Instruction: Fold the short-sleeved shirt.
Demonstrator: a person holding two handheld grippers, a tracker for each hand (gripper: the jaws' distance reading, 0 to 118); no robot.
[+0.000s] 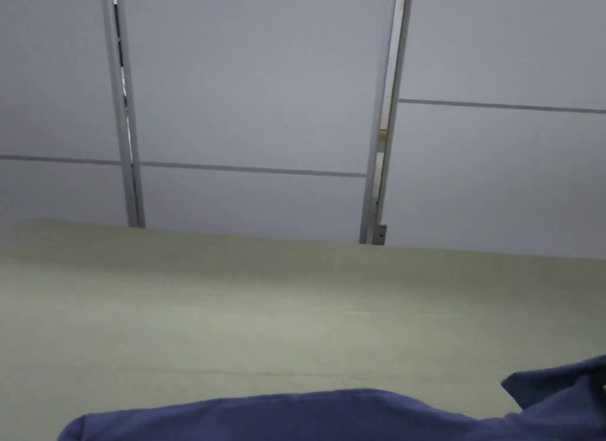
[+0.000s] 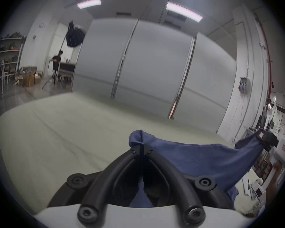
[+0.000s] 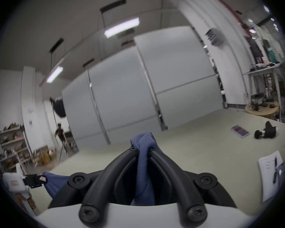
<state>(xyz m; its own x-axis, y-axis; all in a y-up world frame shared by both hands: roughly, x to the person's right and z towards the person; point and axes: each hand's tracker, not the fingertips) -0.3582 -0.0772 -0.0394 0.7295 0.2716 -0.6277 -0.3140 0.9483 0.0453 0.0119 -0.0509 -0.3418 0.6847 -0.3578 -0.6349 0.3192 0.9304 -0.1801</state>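
My jaws are closed on cloth on both sides. The left gripper (image 2: 142, 146) has its two jaws pressed together on a bunched edge of the blue short-sleeved shirt (image 2: 196, 159), a small fold of it poking out above the tips. The right gripper (image 3: 142, 148) has its jaws squeezed on another bunch of the same shirt (image 3: 144, 162), with cloth running down between them toward the camera.

In the left gripper view the shirt stretches from my left jaws off to the right, where my right gripper (image 2: 266, 138) pinches its far corner; the fabric between sags slightly and hangs down toward the near edge. In the right gripper view my left gripper (image 3: 34, 179) sits at the far left with blue cloth beside it. In the head view the upper hem of the shirt (image 1: 308, 415) runs along the bottom of the frame, a raised corner at the right.

The pale green tabletop (image 1: 284, 318) lies wide and bare ahead of the shirt, up to its far edge against the white panel wall (image 1: 254, 93). Off to my right on the tabletop, well apart from the shirt, lie a small flat device (image 3: 239, 131), a black object (image 3: 265, 131) and a sheet of paper (image 3: 268, 174) with a pen (image 3: 275, 170) on it. A person (image 2: 56, 63) stands far off past the left end of the tabletop, near shelves (image 2: 5, 57).
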